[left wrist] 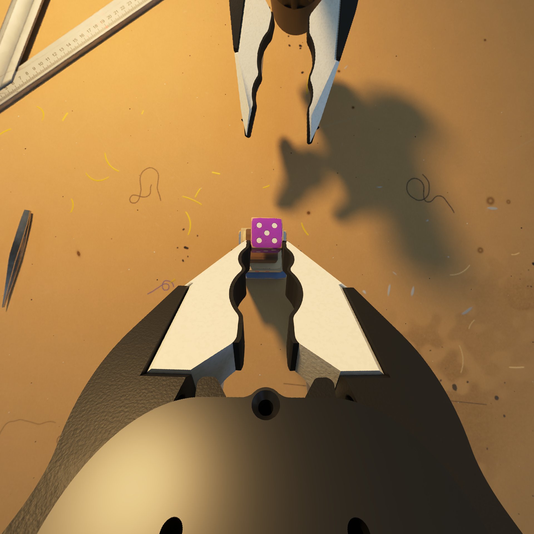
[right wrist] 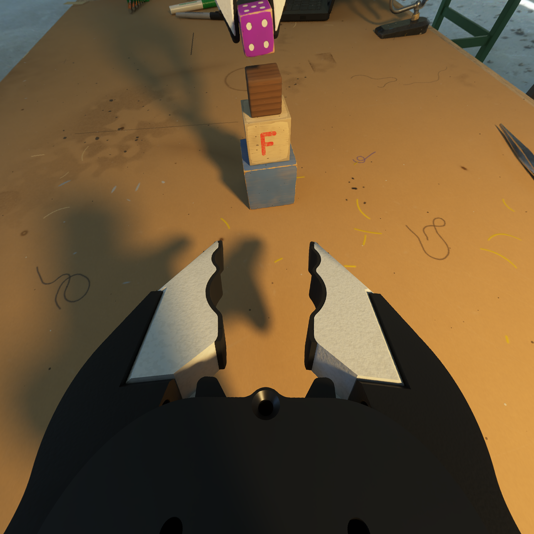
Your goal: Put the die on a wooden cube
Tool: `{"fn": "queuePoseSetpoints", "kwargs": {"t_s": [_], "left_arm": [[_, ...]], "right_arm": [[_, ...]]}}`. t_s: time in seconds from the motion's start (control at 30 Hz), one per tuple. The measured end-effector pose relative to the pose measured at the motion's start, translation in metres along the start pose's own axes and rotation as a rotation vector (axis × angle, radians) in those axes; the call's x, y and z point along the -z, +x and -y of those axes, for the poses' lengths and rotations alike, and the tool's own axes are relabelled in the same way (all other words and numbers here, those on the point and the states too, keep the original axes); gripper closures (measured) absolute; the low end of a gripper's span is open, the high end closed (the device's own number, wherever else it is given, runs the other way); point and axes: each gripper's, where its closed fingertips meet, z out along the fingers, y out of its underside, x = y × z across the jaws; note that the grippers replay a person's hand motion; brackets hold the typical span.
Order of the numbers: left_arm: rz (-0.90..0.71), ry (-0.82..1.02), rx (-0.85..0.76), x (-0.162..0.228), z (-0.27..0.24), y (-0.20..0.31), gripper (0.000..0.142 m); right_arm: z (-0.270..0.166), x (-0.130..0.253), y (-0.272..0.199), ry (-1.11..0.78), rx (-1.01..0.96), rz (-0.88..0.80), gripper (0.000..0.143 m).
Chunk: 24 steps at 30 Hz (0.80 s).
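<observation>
L gripper (left wrist: 265, 245) was clamped on the magenta plastic die with cream pips (left wrist: 266, 233), one fingertip on each side face. Die hung directly over the stack, clear gap between it and the stack's top; not touching. In the R wrist view the die (right wrist: 256, 31) showed a four-pip face toward R gripper, six pips on top; L wrist view showed five pips.

Stack, bottom to top: pale blue painted wooden cube (right wrist: 270, 185) on the brown fibreboard bench top (right wrist: 115, 173); light wooden cube with a red letter on its face (right wrist: 267, 141) on that; small dark brown ridged wooden cube (right wrist: 263, 89) on top. Each sat slightly off-square to the one below.

R gripper (right wrist: 265, 242) was on the near side of the stack, well apart from it, fingers spread wide, nothing between them, hovering over the bench.

Rel. to stack (R wrist view): slim metal tweezers (right wrist: 520, 150) far right; black clamp base (right wrist: 401, 27) beyond, right; markers (right wrist: 192, 5) beyond, left. Steel ruler (left wrist: 72, 46) seen in L wrist view only, well apart from the stack.
</observation>
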Motion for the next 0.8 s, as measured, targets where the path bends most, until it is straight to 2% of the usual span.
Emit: {"fn": "queuePoseSetpoints", "kwargs": {"t_s": [0.8], "left_arm": [[-0.059, -0.001, 0.021, -0.012, -0.007, -0.002, 0.121]], "right_arm": [[-0.002, -0.001, 0.000, -0.004, -0.012, 0.011, 0.082]]}}
